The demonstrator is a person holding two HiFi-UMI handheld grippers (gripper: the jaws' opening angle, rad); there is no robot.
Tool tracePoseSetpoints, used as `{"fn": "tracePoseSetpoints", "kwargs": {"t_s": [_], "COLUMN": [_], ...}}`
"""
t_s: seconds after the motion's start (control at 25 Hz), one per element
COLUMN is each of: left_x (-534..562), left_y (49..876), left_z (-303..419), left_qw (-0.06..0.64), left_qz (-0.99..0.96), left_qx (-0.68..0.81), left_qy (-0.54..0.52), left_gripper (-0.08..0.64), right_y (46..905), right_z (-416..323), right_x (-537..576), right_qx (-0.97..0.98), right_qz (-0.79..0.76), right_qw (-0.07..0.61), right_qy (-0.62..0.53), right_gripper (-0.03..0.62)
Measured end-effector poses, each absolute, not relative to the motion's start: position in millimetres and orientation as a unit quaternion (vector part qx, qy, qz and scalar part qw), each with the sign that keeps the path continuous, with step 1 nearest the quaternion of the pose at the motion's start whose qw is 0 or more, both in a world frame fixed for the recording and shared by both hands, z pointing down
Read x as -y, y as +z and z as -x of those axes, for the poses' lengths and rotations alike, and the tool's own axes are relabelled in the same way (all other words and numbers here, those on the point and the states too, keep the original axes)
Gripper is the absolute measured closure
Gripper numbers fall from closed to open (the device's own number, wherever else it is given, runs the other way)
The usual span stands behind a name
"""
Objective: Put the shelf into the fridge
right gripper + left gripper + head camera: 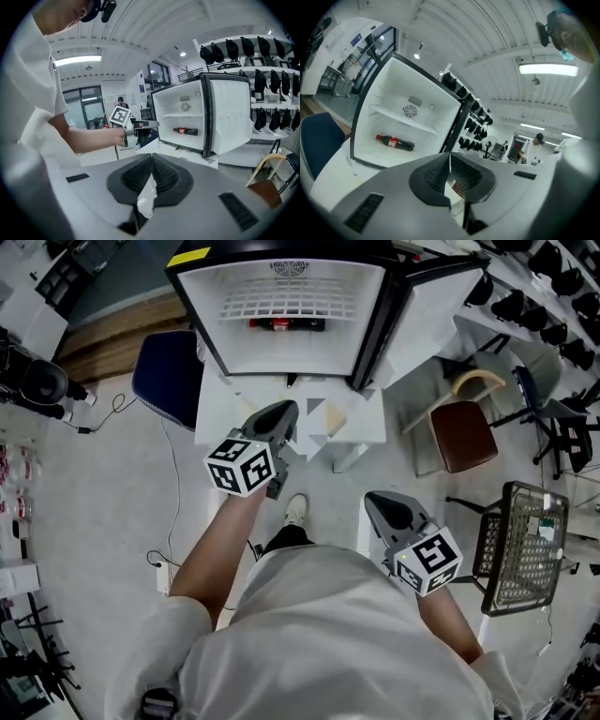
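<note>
Fridge (281, 357) sits open on a white table (361, 423), cavity facing the person. Door (427, 320) is swung wide to the right in head view. Blue chair (167, 381) is just left of the table and brown chair (464, 437) is to its right. Black mesh rack (525, 549) is further right, near the right arm.

Shelf (292, 302) is a white wire grid, already inside the fridge, level across the cavity about midway up. Left gripper view puts it just below the round fan grille (410, 111) on the back wall. Neither tool touches it.

Left gripper (286, 413) is held out in front of the fridge opening, over the table in head view, nose aimed at the cavity. Its jaws are pressed together with nothing between the pads. Right gripper (377, 501) sits closer to the body, off the table's right front corner. Its jaws are likewise closed tight on nothing.

Bottle (286, 324), dark with a red label, lies on its side on the fridge floor under the shelf, cap toward the left wall.
</note>
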State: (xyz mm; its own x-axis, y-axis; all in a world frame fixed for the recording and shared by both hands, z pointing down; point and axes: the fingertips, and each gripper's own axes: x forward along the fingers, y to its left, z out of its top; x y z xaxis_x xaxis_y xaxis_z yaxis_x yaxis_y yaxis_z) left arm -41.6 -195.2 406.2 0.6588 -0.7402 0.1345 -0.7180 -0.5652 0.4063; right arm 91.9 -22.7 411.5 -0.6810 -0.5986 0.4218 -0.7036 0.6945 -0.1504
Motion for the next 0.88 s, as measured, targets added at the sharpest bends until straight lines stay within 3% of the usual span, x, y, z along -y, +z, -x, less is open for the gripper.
{"fn": "tracePoseSetpoints", "kwargs": {"t_s": [0.4,0.88], "left_x": [41,-28], "left_y": [412,409], "left_z": [12,-4], "left_qw": [0.257,0.249], "left_qz": [-0.904,-0.913], "left_qx": [0.342,0.324], "left_qy": [-0.002,0.022], "left_gripper": [0.540,0.541], "right_y": [426,419], "right_z": [-91,-91], "right_x": [-38,-61], "right_qx": [0.917,0.923], "right_qz": [-0.327,-0.325], "right_qw": [0.172,0.156], "right_qy": [0.149,0.133], "right_gripper": [0.581,0.583]}}
